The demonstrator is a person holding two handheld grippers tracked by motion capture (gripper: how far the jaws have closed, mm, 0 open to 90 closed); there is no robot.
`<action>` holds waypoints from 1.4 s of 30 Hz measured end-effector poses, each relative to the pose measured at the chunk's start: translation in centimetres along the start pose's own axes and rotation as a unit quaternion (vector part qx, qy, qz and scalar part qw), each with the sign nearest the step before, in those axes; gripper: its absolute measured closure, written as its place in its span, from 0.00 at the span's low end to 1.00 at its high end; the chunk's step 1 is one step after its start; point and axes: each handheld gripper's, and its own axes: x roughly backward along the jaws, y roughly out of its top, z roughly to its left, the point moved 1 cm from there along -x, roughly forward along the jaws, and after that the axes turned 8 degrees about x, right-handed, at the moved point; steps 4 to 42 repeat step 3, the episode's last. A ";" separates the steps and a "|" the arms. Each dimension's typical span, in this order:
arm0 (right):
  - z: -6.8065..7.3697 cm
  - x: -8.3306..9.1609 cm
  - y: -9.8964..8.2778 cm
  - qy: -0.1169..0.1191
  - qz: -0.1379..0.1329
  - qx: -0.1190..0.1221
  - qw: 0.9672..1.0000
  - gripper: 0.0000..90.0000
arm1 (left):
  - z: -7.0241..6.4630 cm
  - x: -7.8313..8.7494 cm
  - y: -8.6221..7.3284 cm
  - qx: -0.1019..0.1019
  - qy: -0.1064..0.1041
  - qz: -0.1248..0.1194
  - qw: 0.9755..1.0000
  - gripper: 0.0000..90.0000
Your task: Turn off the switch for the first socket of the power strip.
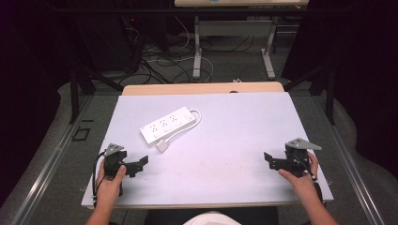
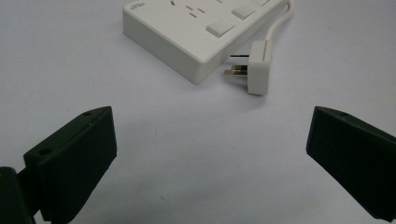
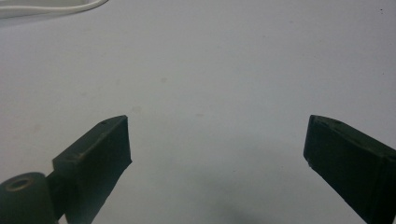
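Two black two-jaw tools are resting low on the pale lavender surface (image 1: 234, 140), one at each lower corner of the high view. The left tool (image 1: 141, 164) is sitting in the lower left of that frame, held by a hand (image 1: 109, 185), and its jaws are standing spread wide with nothing between them. The right tool (image 1: 268, 159) is sitting in the lower right, gripped by the other hand (image 1: 302, 180), and its jaws are likewise gaping apart and pinching nothing.

Left of centre in the high view, the white rectangular plastic power strip (image 1: 167, 125) is lying flat, sockets facing up. Its long axis is running diagonally, from lower left to upper right of the frame. Its white cord (image 1: 193, 123) is leaving the upper right end, looping round and trailing back along the near side. The cord is ending in a white plug (image 1: 162, 146), which is lying just beside the strip's lower left end. In the left gripper view the plug (image 2: 258, 66) is lying on its side, its metal prongs (image 2: 236, 70) pointing toward the strip (image 2: 196, 28). The strip is lying well apart from the right tool and nearer the left one.
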 end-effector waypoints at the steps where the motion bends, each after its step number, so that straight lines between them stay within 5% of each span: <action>1: 0.0 0.0 0.0 0.000 0.000 0.000 1.000 0.08 | 0.0 0.1 0.0 0.000 0.001 0.003 1.000 0.02; 42: 0.0 0.0 0.0 0.000 -0.001 0.001 1.000 0.08 | 0.0 0.1 0.0 0.002 0.001 0.002 1.000 0.02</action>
